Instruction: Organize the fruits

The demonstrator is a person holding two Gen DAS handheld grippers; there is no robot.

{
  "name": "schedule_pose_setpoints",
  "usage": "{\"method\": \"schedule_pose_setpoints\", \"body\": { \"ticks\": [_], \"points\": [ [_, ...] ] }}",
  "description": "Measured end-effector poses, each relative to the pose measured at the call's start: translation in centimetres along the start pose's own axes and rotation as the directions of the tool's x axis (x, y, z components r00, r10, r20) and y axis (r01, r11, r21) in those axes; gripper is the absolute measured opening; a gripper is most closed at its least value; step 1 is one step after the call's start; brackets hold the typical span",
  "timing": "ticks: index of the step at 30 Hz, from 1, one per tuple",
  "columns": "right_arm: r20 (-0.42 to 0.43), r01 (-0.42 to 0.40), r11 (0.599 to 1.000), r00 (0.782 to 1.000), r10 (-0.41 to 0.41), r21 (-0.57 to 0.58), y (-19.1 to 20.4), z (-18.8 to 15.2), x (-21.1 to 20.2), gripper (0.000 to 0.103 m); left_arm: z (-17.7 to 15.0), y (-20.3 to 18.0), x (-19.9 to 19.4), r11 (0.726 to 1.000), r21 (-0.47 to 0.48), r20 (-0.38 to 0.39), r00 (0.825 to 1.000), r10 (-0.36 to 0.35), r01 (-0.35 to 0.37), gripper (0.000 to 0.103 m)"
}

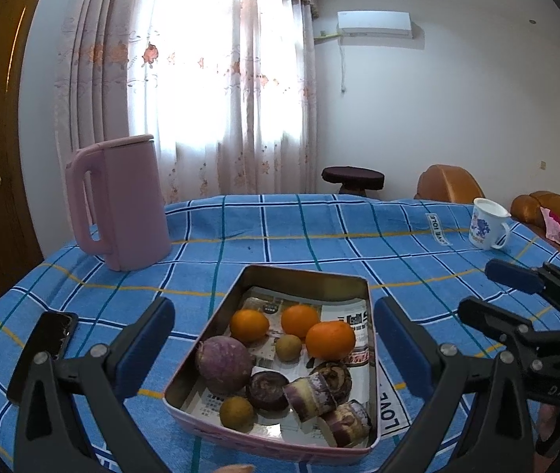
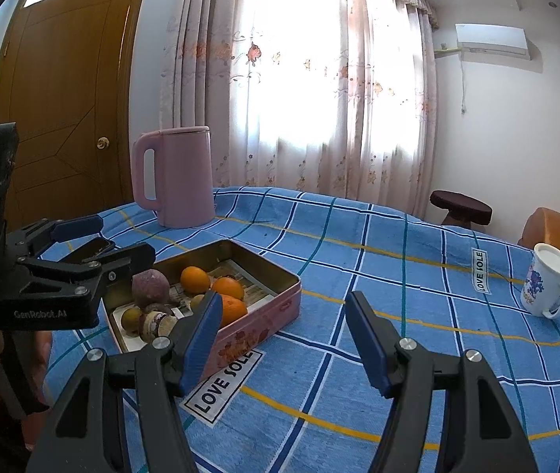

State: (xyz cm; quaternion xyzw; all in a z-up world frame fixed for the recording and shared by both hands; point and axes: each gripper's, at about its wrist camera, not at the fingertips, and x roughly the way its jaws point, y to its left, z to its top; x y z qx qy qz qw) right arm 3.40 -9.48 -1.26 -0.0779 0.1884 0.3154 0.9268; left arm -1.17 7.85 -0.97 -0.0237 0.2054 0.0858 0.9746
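Note:
A pink tin box lined with paper sits on the blue checked tablecloth. It holds three oranges, a round purple yam, small brownish fruits and cut purple yam pieces. My left gripper is open and empty, its fingers either side of the box, above it. My right gripper is open and empty over bare cloth to the right of the box; it shows in the left wrist view too. The left gripper also appears in the right wrist view.
A pink kettle stands at the back left. A black phone lies left of the box. A white mug stands at the right edge. A stool, brown seats and a wooden door lie beyond the table.

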Motion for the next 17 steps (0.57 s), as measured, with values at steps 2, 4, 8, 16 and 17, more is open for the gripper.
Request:
{"method": "schedule_pose_setpoints", "body": {
  "ticks": [2, 4, 8, 16, 17],
  "points": [
    [0.000, 0.002, 1.000, 1.000, -0.002, 0.002, -0.1, -0.1, 0.0, 0.066, 0.0, 0.0, 0.1, 1.000, -0.008, -0.003, 1.000, 0.005, -0.005, 0.103],
    [-0.002, 0.003, 1.000, 1.000, -0.003, 0.005, -0.3, -0.3, 0.0, 0.066, 0.1, 0.1, 0.1, 1.000, -0.016, -0.003, 1.000, 0.017, -0.017, 0.103],
    [-0.008, 0.004, 1.000, 1.000, -0.004, 0.007, -0.4, -0.5, 0.1, 0.066, 0.0, 0.1, 0.2, 1.000, -0.015, -0.005, 1.000, 0.014, -0.014, 0.103],
    [-0.017, 0.016, 1.000, 1.000, -0.015, 0.021, -1.2, -0.9, 0.1, 0.066, -0.1, -0.1, -0.1, 0.999, -0.018, -0.003, 0.999, -0.032, 0.032, 0.103],
    [-0.017, 0.016, 1.000, 1.000, -0.015, 0.021, -1.2, -0.9, 0.1, 0.066, 0.0, -0.2, -0.2, 0.999, -0.016, -0.002, 0.999, -0.033, 0.033, 0.103]
  ]
}}
